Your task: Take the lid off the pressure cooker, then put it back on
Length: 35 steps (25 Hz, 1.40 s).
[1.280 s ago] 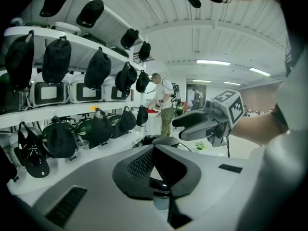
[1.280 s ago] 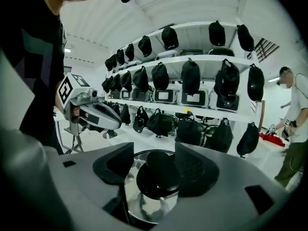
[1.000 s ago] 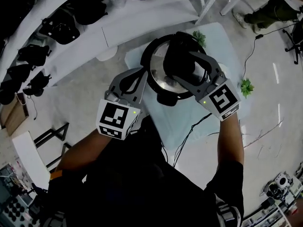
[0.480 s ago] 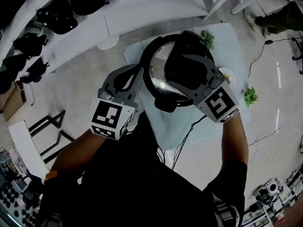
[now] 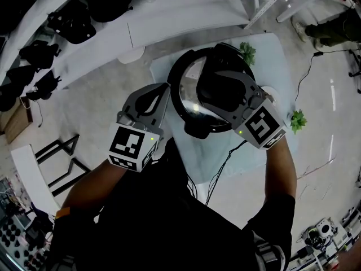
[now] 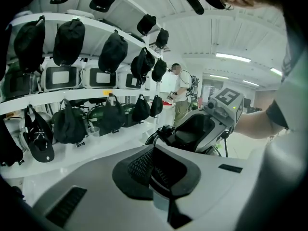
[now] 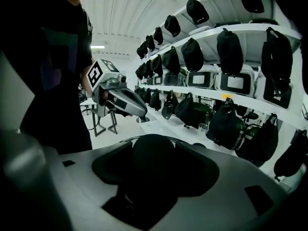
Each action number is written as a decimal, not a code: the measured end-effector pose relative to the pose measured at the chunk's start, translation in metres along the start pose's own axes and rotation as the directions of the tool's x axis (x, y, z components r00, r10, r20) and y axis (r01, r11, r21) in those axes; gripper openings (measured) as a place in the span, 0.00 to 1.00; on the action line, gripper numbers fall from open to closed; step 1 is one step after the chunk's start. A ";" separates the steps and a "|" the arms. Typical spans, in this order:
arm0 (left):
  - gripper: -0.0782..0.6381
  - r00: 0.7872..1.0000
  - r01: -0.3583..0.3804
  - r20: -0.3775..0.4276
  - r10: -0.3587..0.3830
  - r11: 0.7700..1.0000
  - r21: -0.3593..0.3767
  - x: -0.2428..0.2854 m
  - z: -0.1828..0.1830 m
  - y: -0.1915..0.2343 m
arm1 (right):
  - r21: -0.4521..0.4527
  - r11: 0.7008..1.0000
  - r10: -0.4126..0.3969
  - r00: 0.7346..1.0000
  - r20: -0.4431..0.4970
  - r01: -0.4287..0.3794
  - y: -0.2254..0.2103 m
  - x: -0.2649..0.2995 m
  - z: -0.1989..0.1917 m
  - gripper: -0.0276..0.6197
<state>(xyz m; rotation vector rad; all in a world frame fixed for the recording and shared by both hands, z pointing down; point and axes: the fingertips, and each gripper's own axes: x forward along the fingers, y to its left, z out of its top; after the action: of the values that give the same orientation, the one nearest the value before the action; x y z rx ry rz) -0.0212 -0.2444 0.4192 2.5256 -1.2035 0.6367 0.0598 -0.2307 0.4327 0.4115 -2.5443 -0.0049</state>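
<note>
The pressure cooker (image 5: 181, 78) stands on a small pale table (image 5: 271, 61), its shiny lid (image 5: 193, 95) framed by a black rim, a black handle (image 5: 197, 130) pointing toward me. My right gripper (image 5: 221, 75) reaches over the lid from the right and is shut on the lid's black knob (image 7: 153, 153), which fills the gap between its jaws. Whether the lid is lifted off the pot I cannot tell. My left gripper (image 5: 163, 89) hovers just left of the cooker, shut with nothing held. From the left gripper view, the cooker (image 6: 161, 133) and right gripper (image 6: 207, 126) lie straight ahead.
White curved shelves (image 5: 141, 27) hung with several black bags (image 5: 73, 21) run behind the table. Two small green plants (image 5: 247, 52) (image 5: 297, 119) sit at the table's far and right edges. A black cable (image 5: 225, 162) trails off its near side. A person (image 6: 183, 90) stands farther back.
Very little differs. The right gripper stays clamped on the knob over the lid. The left gripper has drifted slightly away from the cooker's left side.
</note>
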 end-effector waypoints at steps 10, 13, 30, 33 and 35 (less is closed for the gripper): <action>0.12 0.999 0.013 0.036 -0.013 1.000 0.011 -0.016 0.012 -0.010 | 0.058 0.993 -0.101 0.994 0.047 0.098 -0.003 -0.023 0.025 0.50; 0.12 0.998 0.036 0.054 -0.037 0.999 0.021 -0.022 0.018 -0.016 | 0.085 0.985 -0.158 0.985 0.061 0.153 0.003 -0.040 0.034 0.50; 0.12 0.930 0.340 0.090 -0.358 0.925 0.170 -0.054 0.024 -0.118 | 0.365 0.709 -0.626 0.777 -0.066 0.603 0.098 -0.145 0.017 0.50; 0.12 0.902 0.408 0.055 -0.428 0.888 0.214 -0.059 0.013 -0.144 | 0.419 0.602 -0.697 0.703 -0.141 0.680 0.124 -0.163 -0.002 0.50; 0.12 0.880 0.454 0.035 -0.474 0.859 0.236 -0.061 0.005 -0.162 | 0.446 0.526 -0.736 0.651 -0.188 0.724 0.141 -0.173 -0.015 0.50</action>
<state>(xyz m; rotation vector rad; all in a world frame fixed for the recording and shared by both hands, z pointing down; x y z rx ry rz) 0.0729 -0.1060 0.3756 2.9077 -0.5182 0.5575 0.1652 -0.0449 0.3668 1.6827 -2.1550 0.3287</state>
